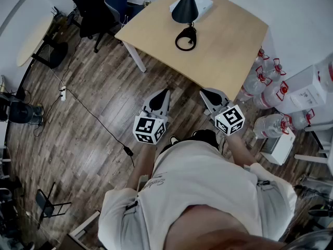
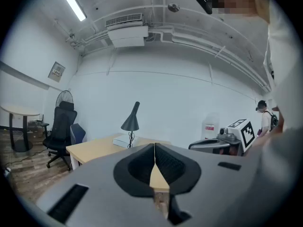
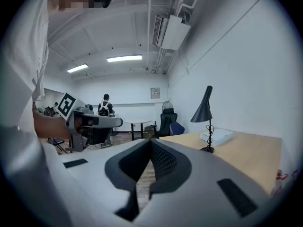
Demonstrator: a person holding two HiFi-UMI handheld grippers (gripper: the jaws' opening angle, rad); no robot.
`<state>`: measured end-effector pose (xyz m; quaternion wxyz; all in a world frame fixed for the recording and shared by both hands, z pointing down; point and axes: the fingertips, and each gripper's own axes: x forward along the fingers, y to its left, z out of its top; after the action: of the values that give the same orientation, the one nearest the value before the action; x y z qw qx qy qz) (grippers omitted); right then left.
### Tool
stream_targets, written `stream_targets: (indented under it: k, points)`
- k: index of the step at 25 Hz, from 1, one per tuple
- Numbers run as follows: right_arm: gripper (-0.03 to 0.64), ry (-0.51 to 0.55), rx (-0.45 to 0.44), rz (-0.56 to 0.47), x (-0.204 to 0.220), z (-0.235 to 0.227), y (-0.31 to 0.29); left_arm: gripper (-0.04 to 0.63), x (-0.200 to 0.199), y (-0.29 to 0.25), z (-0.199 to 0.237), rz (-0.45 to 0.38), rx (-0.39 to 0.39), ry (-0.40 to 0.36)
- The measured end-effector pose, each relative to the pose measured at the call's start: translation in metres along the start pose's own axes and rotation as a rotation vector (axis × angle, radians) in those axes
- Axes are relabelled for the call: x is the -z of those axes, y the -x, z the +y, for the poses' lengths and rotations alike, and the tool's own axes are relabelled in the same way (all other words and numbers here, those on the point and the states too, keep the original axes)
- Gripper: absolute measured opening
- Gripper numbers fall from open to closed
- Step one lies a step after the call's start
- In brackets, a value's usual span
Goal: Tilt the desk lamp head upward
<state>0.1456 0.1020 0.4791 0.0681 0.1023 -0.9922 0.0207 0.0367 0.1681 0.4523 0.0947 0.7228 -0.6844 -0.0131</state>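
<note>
A black desk lamp (image 1: pixel 185 5) with a cone head stands on the light wooden desk (image 1: pixel 229 46) ahead of me, its head pointing down, with a coil of cord at its foot (image 1: pixel 186 38). The lamp also shows far off in the left gripper view (image 2: pixel 131 121) and the right gripper view (image 3: pixel 204 111). My left gripper (image 1: pixel 166 91) and right gripper (image 1: pixel 204 92) are held side by side over the floor, short of the desk's near edge. Both are shut with nothing between the jaws, which meet tip to tip in the left gripper view (image 2: pixel 155 147) and the right gripper view (image 3: pixel 150 142).
A white box (image 1: pixel 202 5) lies on the desk behind the lamp. Black office chairs (image 1: pixel 91 7) stand at the left, a cable (image 1: pixel 86 111) runs across the wood floor, and water bottles (image 1: pixel 263 87) and white boxes (image 1: pixel 307 95) crowd the right. A person (image 3: pixel 105 109) stands far off.
</note>
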Motion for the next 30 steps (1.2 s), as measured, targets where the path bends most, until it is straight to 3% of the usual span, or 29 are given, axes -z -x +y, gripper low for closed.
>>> stream_targets:
  k: [16, 22, 30]
  points:
    - [-0.005, 0.089, 0.017, 0.004, -0.007, 0.006, -0.008, 0.016, 0.007, 0.004, 0.009, 0.013, 0.027, 0.019]
    - [-0.005, 0.049, 0.072, 0.083, 0.021, -0.017, -0.008, 0.016, 0.02, -0.011, 0.013, 0.05, 0.047, 0.055]
    - [-0.005, -0.033, 0.144, 0.13, 0.051, -0.067, -0.049, 0.017, 0.024, -0.063, 0.054, 0.126, 0.082, 0.054]
